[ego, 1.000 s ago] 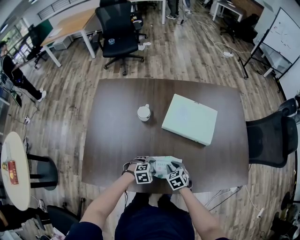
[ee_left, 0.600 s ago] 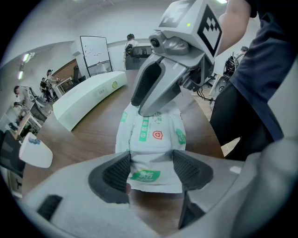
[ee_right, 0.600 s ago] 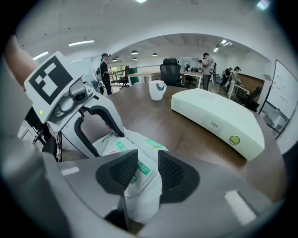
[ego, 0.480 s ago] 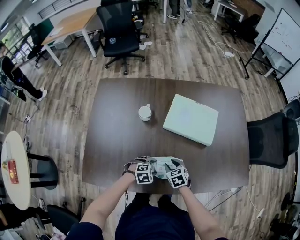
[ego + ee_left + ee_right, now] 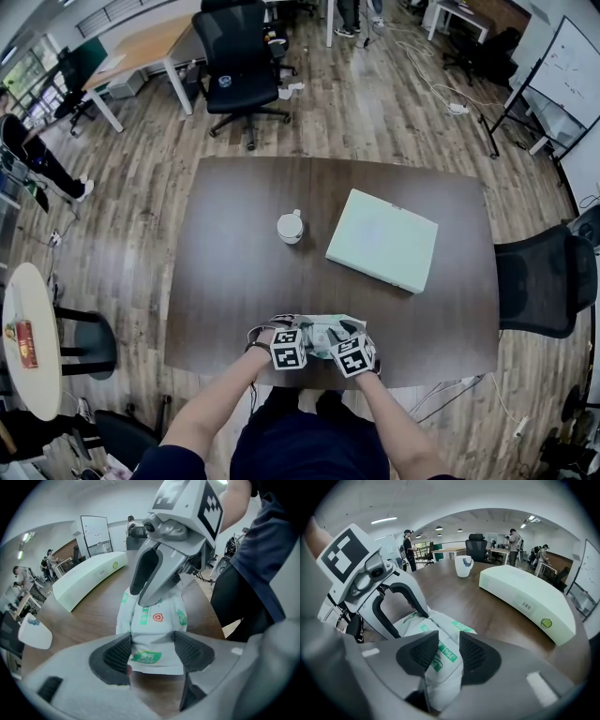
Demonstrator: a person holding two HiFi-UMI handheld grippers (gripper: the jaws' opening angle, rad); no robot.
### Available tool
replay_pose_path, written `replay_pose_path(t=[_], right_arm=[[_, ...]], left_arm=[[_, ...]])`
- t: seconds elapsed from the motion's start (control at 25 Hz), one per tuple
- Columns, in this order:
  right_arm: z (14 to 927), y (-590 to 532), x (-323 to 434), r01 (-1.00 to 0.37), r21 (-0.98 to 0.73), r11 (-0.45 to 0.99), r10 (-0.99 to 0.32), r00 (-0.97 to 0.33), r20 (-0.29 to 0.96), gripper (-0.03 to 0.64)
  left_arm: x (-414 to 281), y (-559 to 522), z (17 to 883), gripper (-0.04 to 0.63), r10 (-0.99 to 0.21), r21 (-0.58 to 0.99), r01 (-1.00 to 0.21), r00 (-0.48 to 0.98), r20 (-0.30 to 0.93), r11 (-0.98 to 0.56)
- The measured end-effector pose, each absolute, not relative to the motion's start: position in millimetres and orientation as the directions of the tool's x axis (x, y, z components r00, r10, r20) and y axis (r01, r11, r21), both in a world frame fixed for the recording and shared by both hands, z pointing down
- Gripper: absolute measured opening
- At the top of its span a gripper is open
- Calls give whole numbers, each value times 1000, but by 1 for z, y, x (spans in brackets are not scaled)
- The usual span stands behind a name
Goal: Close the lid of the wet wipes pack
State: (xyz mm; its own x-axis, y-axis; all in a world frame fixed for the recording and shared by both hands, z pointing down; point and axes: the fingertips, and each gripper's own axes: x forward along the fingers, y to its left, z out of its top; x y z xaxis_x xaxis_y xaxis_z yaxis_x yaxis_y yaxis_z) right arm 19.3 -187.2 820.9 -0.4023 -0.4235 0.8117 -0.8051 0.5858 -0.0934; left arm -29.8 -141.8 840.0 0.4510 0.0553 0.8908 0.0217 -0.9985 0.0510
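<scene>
The wet wipes pack [image 5: 323, 330], white with green labels, lies at the table's near edge between my two grippers. My left gripper [image 5: 302, 336] is shut on the pack's left end; in the left gripper view its pads [image 5: 117, 652] press the pack [image 5: 154, 620] from both sides. My right gripper [image 5: 342, 337] is shut on the opposite end, where the soft pack [image 5: 440, 667] bunches up between its pads [image 5: 474, 652]. Each gripper shows in the other's view: the right gripper [image 5: 150, 597] and the left gripper [image 5: 405, 616]. I cannot make out the lid.
A white mug [image 5: 290, 226] stands mid-table, and a pale green flat box [image 5: 382, 238] lies to its right. The dark wooden table [image 5: 225, 281] has a black chair [image 5: 539, 281] at its right side and another [image 5: 239, 56] beyond its far edge.
The right gripper has shifted and rolled slightly, and the pack looks a little more crumpled between the grippers. The left gripper has kept still.
</scene>
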Motion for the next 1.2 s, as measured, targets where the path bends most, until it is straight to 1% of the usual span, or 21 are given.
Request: replay_pose_path(t=[0.16, 0.36, 0.56, 0.68, 0.84, 1.0, 1.08, 1.12, 1.2], right_arm=[[824, -187, 18, -826, -137, 547, -430, -417, 801, 155], [823, -189, 16, -831, -152, 535, -426, -421, 801, 156], [824, -183, 15, -837, -166, 521, -437, -428, 791, 158], [823, -184, 16, -839, -173, 516, -437, -431, 789, 158], [823, -183, 20, -844, -208, 494, -435, -447, 782, 160], [820, -182, 21, -848, -248, 469, -434, -466, 771, 163], [817, -178, 23, -846, -261, 464, -432, -474, 768, 178], [815, -176, 26, -847, -268, 460, -435, -478, 763, 198], [807, -173, 32, -846, -271, 459, -453, -484, 749, 204]], left_arm=[[-34, -144, 845, 281, 46, 40, 23, 443, 895, -999], [-35, -145, 843, 281, 48, 44, 19, 433, 900, -999], [-38, -144, 843, 285, -11, -10, -6, 428, 904, -1000], [-39, -142, 839, 287, -16, 11, -58, 441, 897, -998], [-42, -147, 836, 275, -72, -2, -152, 455, 887, -988], [-46, -143, 829, 270, -94, 12, -218, 469, 878, -976], [-49, -140, 824, 272, -100, 37, -264, 486, 868, -964], [-51, -140, 822, 276, -106, 52, -294, 497, 861, -954], [-53, -141, 816, 278, -123, 86, -358, 521, 845, -930]])
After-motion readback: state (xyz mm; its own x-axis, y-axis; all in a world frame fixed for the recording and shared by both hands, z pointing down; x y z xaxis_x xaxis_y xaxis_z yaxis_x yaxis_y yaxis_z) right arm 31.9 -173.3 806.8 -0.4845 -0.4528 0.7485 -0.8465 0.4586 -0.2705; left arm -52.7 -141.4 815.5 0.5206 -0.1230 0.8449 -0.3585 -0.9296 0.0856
